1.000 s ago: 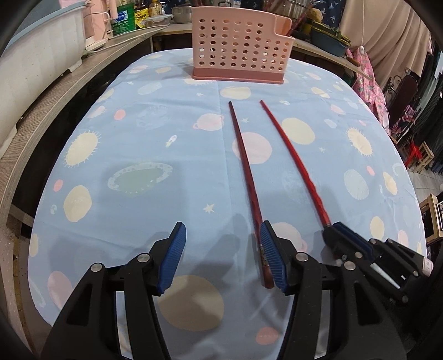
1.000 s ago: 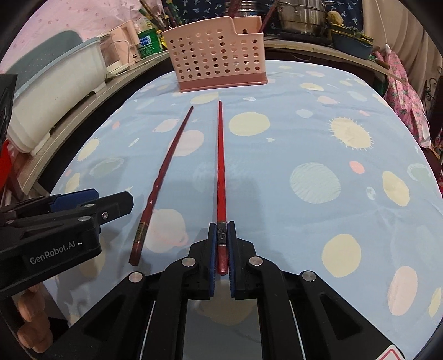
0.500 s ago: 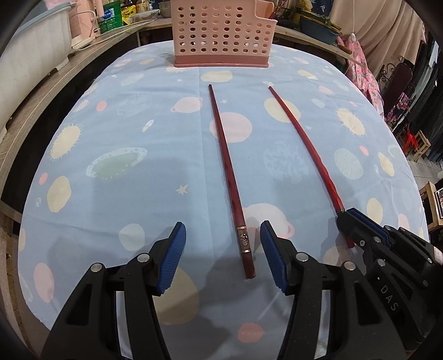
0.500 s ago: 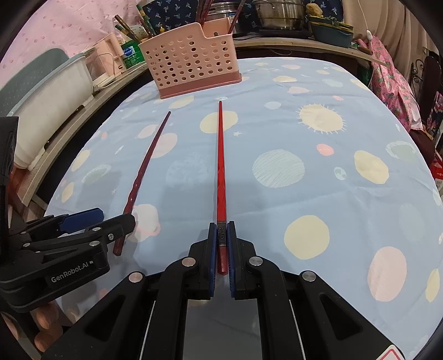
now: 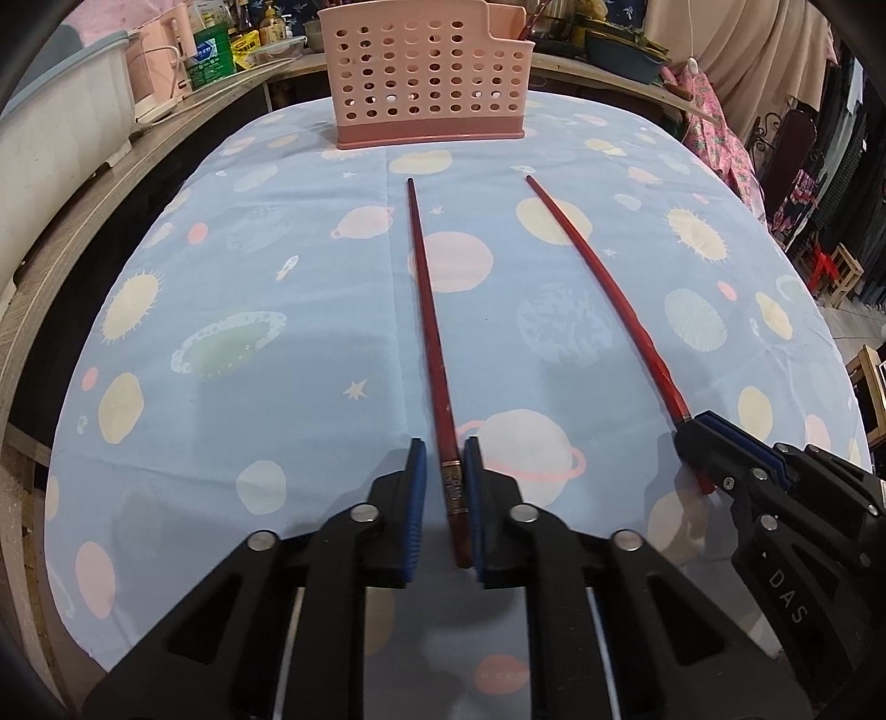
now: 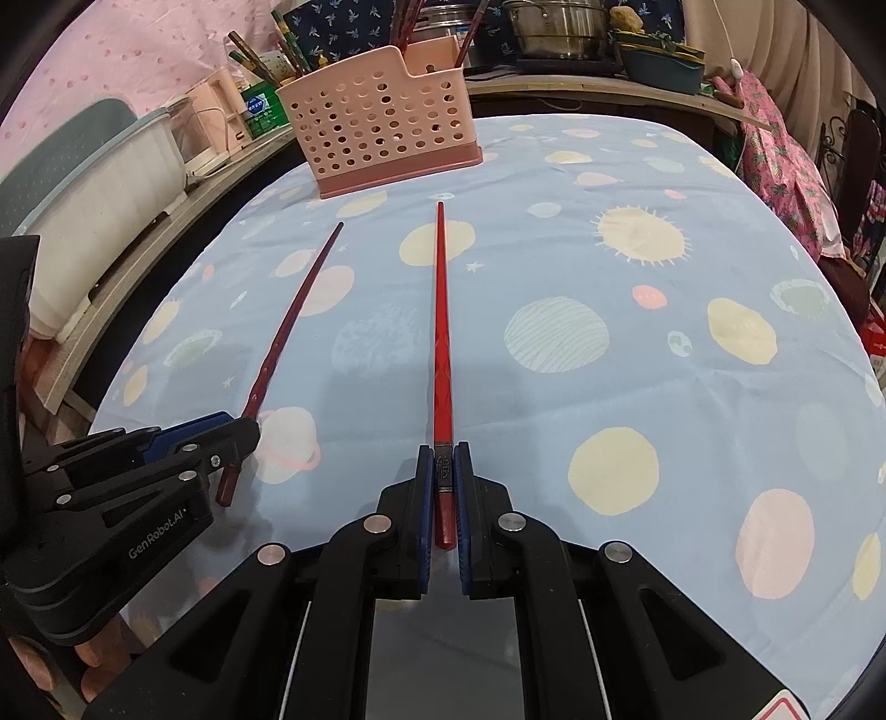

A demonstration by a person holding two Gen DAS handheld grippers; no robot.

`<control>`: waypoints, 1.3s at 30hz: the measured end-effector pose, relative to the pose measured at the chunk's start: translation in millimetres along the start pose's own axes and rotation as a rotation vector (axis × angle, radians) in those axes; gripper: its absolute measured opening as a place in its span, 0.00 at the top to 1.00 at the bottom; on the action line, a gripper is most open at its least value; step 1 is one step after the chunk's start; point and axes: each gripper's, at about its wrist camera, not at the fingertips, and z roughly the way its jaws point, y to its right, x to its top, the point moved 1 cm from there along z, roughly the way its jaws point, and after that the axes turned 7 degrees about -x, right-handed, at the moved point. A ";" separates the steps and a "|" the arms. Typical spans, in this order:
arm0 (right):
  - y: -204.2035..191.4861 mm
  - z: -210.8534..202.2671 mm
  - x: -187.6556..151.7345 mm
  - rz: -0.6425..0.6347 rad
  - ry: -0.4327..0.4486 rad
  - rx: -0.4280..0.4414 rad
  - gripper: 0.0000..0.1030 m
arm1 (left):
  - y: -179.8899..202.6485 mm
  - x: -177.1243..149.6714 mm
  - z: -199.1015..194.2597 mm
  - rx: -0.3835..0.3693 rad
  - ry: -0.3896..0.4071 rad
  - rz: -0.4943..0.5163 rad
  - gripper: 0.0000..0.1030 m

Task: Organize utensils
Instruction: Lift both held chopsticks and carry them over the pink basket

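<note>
Both tongs clamped on chopstick butts near counter edge, left tongs (image 5: 444, 487) on dark chopstick (image 5: 429, 343), right tongs (image 6: 442, 487) on red chopstick (image 6: 442, 332); lift together, tips level, toward far pink basket (image 6: 382, 127), avoid snagging blue cloth (image 6: 609, 277).

A: Surface covering?

B: Pale blue cloth (image 5: 310, 288) printed with planets, suns and stars, spread over the tabletop.

A: Left side?

B: A wooden ledge (image 5: 111, 183) carrying a white tub (image 5: 61, 144) and a green-labelled container (image 5: 207, 52).

A: Rear?

B: A steel pot (image 6: 556, 25) and a teal basin (image 6: 662, 69) on a back shelf. Floral pink fabric (image 6: 786, 171) hangs at right; a dotted pink curtain (image 6: 111, 50) at upper left.
</note>
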 end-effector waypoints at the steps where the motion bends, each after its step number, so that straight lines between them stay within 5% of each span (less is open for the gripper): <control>1: 0.0 0.0 0.0 0.000 0.000 0.000 0.93 | -0.6 0.0 -0.2 -0.004 -0.001 -0.003 0.92; 28: -5.8 -14.4 15.3 0.005 0.033 0.039 0.93 | -13.7 30.0 -34.0 -0.048 0.057 -0.067 0.93; 39: 0.5 -40.8 46.1 0.027 0.112 0.064 0.93 | -17.7 71.7 -68.1 -0.060 0.147 -0.078 0.93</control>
